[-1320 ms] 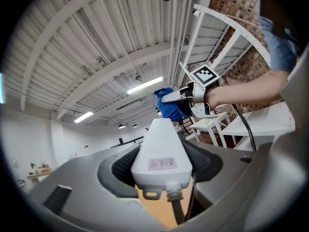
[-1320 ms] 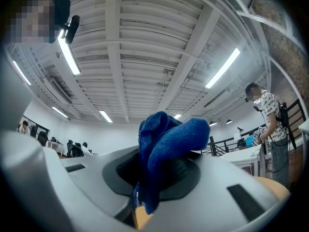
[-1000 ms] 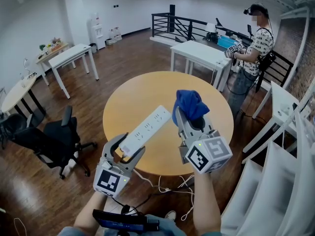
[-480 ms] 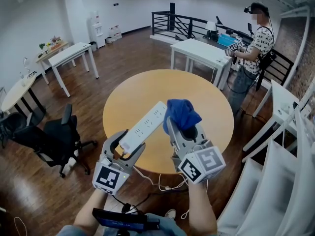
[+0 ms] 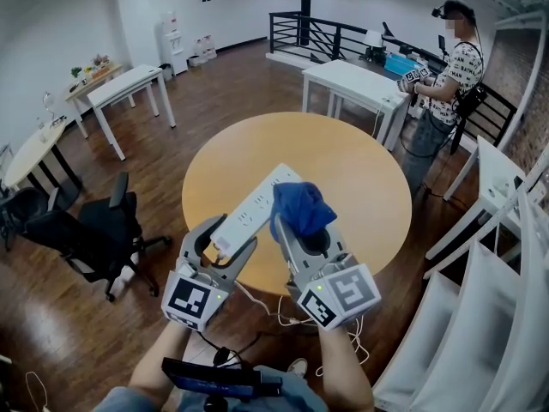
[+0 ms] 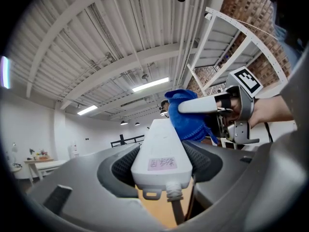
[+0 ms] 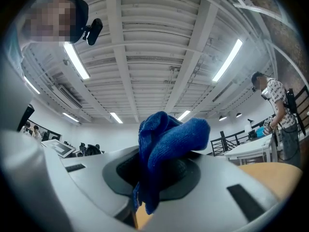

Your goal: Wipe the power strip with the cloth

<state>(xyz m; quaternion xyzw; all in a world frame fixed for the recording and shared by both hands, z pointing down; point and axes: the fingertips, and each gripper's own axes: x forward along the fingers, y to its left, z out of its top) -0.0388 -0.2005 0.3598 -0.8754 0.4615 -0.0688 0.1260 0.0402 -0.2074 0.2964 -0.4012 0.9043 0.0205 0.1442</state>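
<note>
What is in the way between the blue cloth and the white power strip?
Nothing visible. The right gripper holds the blue cloth right up against the power strip, and nothing shows between them in the head view. The left gripper grips the power strip by its cord end, above the round table.

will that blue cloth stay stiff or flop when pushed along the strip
Probably floppy: the blue cloth bunches and droops from the right tool. Its knitted-looking surface likely drags on the power strip rather than sliding.
</note>
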